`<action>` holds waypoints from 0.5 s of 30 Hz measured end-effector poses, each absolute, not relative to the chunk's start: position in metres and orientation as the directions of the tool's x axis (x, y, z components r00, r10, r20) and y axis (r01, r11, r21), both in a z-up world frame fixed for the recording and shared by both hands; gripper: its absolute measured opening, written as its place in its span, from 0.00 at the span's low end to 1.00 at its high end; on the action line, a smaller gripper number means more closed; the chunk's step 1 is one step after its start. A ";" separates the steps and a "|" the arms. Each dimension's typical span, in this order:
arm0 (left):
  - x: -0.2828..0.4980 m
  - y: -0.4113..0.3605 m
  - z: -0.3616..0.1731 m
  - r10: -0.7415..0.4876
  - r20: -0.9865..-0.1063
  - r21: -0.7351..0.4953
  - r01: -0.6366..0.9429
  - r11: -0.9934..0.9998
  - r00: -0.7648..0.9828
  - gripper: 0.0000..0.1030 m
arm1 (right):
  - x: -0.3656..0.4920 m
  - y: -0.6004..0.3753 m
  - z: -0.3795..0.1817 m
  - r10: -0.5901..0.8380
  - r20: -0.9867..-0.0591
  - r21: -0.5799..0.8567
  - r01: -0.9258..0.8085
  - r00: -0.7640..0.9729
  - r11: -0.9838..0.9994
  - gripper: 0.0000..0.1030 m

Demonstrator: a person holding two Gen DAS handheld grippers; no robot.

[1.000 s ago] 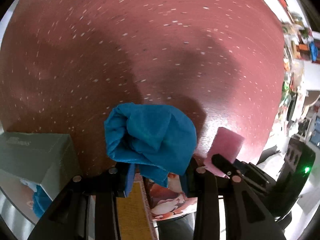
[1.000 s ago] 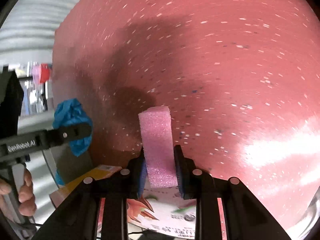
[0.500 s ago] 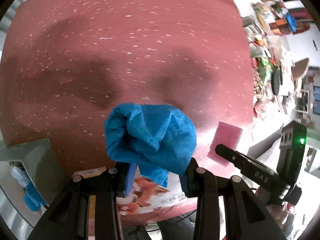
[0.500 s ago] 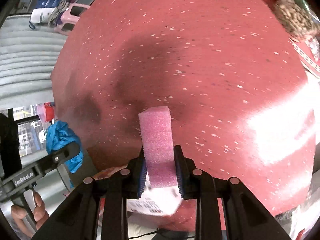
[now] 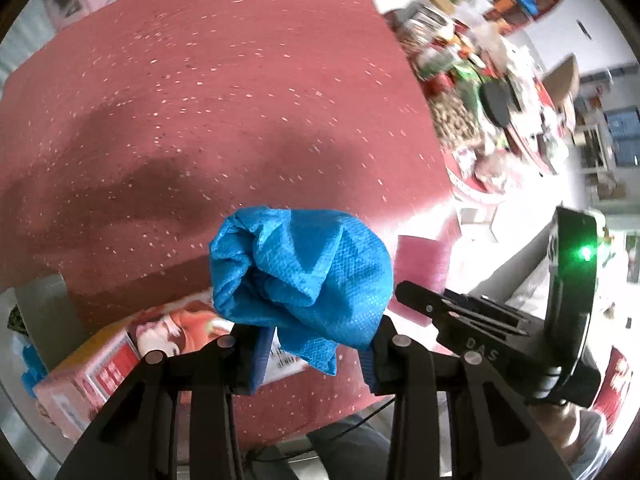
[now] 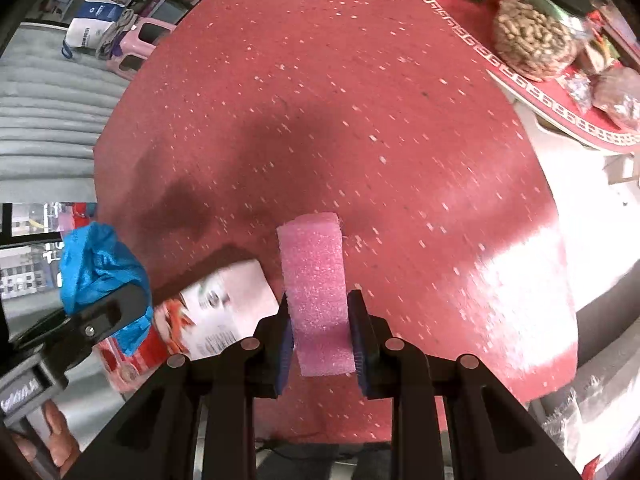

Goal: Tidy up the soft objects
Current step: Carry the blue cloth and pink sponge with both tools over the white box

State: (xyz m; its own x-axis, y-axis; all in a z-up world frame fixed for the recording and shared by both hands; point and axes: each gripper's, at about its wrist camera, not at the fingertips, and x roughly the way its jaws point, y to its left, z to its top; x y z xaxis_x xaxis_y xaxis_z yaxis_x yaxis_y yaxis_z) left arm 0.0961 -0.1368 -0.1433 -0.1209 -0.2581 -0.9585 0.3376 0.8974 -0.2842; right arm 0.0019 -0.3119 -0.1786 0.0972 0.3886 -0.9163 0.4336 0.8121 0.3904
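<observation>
My left gripper [image 5: 316, 344] is shut on a crumpled blue cloth [image 5: 300, 272] and holds it high above the red speckled table [image 5: 200, 100]. My right gripper [image 6: 320, 336] is shut on a pink foam sponge [image 6: 316, 284], which stands upright between the jaws above the table [image 6: 360, 120]. The sponge [image 5: 422, 264] and right gripper [image 5: 460, 312] show at the right of the left wrist view. The cloth [image 6: 96, 268] and left gripper show at the left of the right wrist view.
A printed red and white carton [image 5: 120, 356] lies at the table's near left edge, also in the right wrist view [image 6: 204, 312]. A second red table with nuts and packets [image 6: 540, 36] stands to the right. A grey box corner [image 5: 40, 300] sits at far left.
Both grippers have risen and pulled back from the table, each with its object still held. More of the table, the carton and the room now shows.
</observation>
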 end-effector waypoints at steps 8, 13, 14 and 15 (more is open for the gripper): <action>0.033 -0.130 -0.142 -0.218 -0.966 -0.258 0.488 0.834 -0.139 0.38 | -0.053 -0.288 -0.175 0.369 -0.922 0.375 0.491 0.115 0.786 0.26; -0.002 -0.111 -0.141 -0.224 -0.959 -0.284 0.535 0.796 -0.175 0.38 | -0.082 -0.265 -0.168 0.361 -0.926 0.368 0.503 0.116 0.782 0.26; -0.006 -0.108 -0.140 -0.225 -0.958 -0.286 0.539 0.792 -0.178 0.38 | -0.086 -0.262 -0.167 0.361 -0.926 0.367 0.504 0.113 0.782 0.26; -0.013 -0.102 -0.139 -0.226 -0.956 -0.292 0.547 0.784 -0.187 0.38 | -0.090 -0.258 -0.167 0.360 -0.926 0.365 0.503 0.111 0.784 0.26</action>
State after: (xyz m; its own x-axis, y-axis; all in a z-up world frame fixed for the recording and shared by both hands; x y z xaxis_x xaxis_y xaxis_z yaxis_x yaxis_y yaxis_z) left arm -0.0126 -0.1020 -0.1394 -0.1870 -0.2258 -0.9561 0.5475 0.7841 -0.2922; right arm -0.0901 -0.2580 -0.1668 0.1106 0.3599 -0.9264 0.5030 0.7837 0.3645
